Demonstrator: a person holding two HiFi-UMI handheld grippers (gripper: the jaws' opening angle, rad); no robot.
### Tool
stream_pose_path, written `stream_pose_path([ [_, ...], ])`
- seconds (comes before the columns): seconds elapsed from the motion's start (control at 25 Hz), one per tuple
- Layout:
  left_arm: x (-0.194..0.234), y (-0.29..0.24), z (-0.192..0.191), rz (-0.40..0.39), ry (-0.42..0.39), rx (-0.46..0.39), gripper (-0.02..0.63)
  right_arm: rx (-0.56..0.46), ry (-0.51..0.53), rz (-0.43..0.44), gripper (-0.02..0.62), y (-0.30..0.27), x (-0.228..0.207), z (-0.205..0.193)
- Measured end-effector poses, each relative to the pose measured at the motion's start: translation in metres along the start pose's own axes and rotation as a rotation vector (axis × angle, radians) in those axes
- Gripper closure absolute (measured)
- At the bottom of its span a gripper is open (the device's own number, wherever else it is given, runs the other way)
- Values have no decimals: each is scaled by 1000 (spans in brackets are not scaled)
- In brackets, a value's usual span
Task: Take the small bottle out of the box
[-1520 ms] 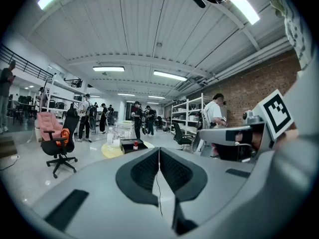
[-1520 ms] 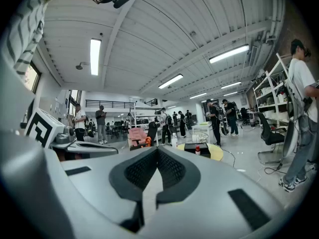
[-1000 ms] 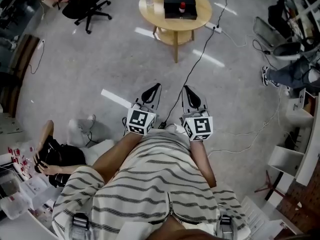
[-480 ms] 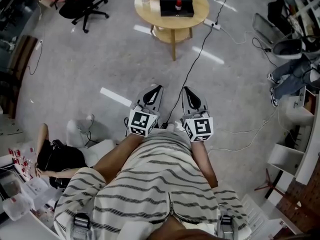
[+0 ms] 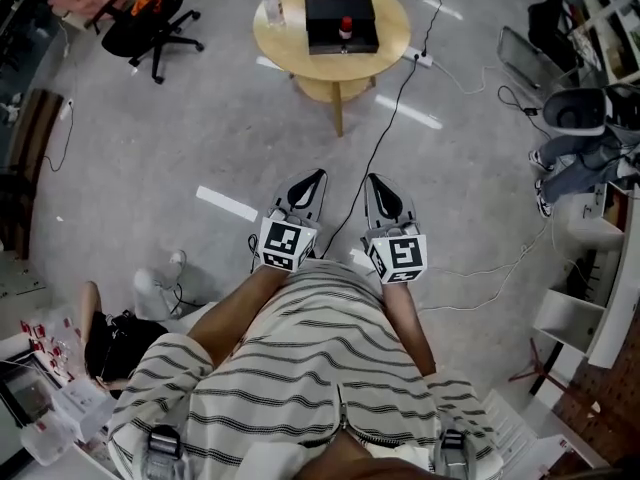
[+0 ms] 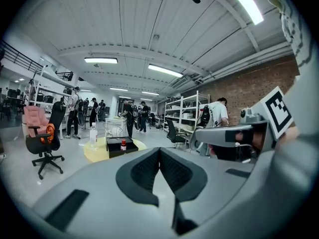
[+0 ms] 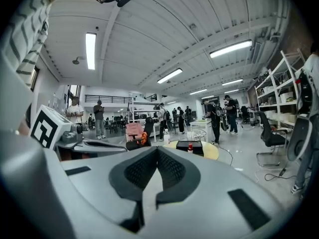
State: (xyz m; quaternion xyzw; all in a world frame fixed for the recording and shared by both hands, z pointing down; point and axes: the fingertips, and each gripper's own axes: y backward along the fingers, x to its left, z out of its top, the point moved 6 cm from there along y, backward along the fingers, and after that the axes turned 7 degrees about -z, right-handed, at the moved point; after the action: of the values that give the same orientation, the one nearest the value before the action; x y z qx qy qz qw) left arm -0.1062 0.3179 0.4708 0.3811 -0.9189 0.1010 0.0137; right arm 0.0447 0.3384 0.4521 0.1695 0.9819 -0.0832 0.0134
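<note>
A round wooden table [image 5: 285, 38] stands far ahead at the top of the head view. On it lies a black box [image 5: 325, 10], with a small red-capped bottle [image 5: 346, 28] upright inside. My left gripper [image 5: 314, 176] and right gripper [image 5: 374, 178] hang side by side over the floor, well short of the table, both shut with nothing in them. The left gripper view shows shut jaws [image 6: 159, 149] with the box [image 6: 115, 144] and bottle [image 6: 123, 145] far off. The right gripper view shows shut jaws [image 7: 157, 148], the box [image 7: 184, 146] and the bottle [image 7: 190, 147].
A clear water bottle [image 5: 269, 1] stands on the table's left side. A black cable [image 5: 385, 133] runs across the floor from a power strip [image 5: 420, 58]. A chair with pink and orange cloth [image 5: 140, 13] stands top left. A person [image 5: 585, 148] sits at right, another [image 5: 110, 333] crouches lower left.
The table with the box has slid lower and leftward in the head view, so it stands nearer. Both grippers keep the same shut pose in front of the body.
</note>
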Motion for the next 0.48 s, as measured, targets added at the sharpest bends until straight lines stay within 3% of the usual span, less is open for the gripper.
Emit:
stream_pose_path([
  [0.48,118,-70,36,-60,10,31,584,39,-1,-76,584,-131,-12,36],
])
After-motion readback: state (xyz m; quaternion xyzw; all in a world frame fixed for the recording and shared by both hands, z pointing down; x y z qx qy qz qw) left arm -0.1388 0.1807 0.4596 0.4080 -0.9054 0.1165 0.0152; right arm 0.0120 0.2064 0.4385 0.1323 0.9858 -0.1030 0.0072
